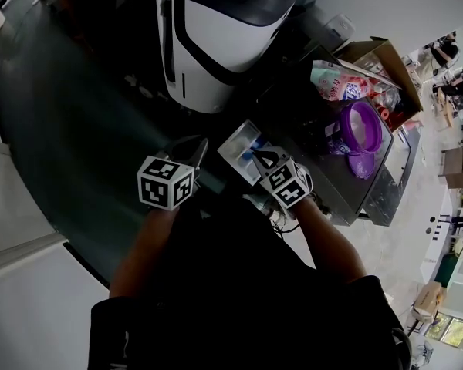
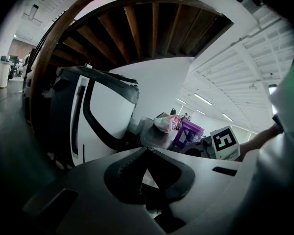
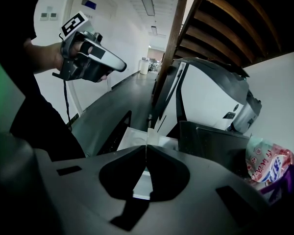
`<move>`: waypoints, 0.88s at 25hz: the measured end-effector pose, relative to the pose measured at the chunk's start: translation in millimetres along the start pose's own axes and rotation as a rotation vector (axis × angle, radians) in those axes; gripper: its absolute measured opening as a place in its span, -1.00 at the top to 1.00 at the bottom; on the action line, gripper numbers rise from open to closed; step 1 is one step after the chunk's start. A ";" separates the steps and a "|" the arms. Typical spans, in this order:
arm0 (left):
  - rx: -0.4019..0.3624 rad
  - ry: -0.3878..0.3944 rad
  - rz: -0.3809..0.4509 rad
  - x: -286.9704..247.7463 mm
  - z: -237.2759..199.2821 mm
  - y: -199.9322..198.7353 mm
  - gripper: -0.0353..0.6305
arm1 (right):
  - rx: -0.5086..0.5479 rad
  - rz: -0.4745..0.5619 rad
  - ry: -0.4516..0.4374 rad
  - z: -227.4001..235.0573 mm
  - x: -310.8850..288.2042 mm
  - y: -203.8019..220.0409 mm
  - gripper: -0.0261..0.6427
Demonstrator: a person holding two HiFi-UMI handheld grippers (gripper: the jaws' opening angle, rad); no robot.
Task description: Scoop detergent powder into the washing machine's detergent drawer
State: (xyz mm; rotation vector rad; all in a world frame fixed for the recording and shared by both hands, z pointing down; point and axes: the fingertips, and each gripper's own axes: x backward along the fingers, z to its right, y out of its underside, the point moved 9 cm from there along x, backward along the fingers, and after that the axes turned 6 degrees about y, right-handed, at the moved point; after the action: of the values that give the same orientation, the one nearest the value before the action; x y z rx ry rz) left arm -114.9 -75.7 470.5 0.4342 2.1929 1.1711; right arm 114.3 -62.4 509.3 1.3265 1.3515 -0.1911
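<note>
Looking down from the head view, the detergent drawer (image 1: 238, 146) stands pulled out of the washing machine (image 1: 216, 29), with the right gripper (image 1: 261, 159) just at its near edge and the left gripper (image 1: 197, 148) off its other side. Only the right gripper view shows the drawer's pale inside straight ahead past its tips, while the left gripper view looks past the machine to a purple tub (image 2: 188, 132) and a detergent bag (image 2: 165, 123). Both pairs of jaws are pressed together on nothing, and the drawer's compartments are half hidden behind the right jaws and too dim from above to tell apart
</note>
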 end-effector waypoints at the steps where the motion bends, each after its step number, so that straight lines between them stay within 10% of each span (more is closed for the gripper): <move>1: 0.001 0.000 0.000 0.4 -0.5 0.0 0.87 | 0.003 -0.001 0.003 0.6 0.1 -0.1 0.87; 22: 0.009 0.013 0.012 3.0 -3.0 -1.3 0.87 | 0.174 -0.056 0.046 -1.1 -7.7 -4.8 0.87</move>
State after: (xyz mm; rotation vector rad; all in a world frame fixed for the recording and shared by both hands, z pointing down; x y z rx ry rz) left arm -119.2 -76.8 469.6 0.4449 2.2108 1.1740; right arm 107.6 -67.5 512.8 1.4455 1.4380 -0.3245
